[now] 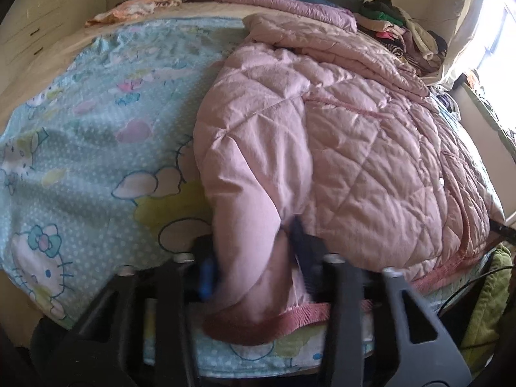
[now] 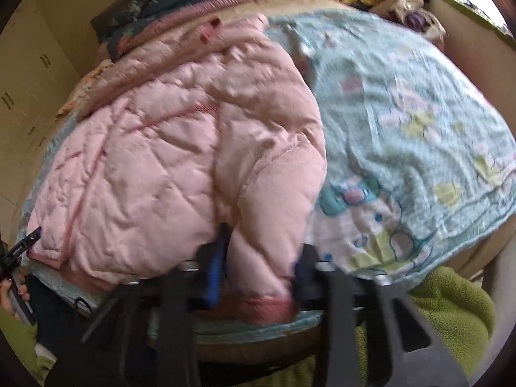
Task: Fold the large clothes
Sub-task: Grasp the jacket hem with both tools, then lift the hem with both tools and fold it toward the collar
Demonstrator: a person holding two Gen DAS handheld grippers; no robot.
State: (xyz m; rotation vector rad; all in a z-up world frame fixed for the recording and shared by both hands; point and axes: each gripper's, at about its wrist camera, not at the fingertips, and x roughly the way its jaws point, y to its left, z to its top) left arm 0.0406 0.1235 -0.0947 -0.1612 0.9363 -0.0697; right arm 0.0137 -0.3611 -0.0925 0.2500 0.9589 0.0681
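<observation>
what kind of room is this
Most likely a home bedroom: a bed under a pale blue cartoon-cat sheet, a pink quilted jacket spread on it, and a heap of loose clothes behind.

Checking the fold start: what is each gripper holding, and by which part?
Both hold the pink quilted jacket: the left gripper and the right gripper each pinch a sleeve just above its ribbed cuff.

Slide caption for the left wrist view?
Left gripper shut on pink jacket sleeve, over cartoon sheet.
</observation>
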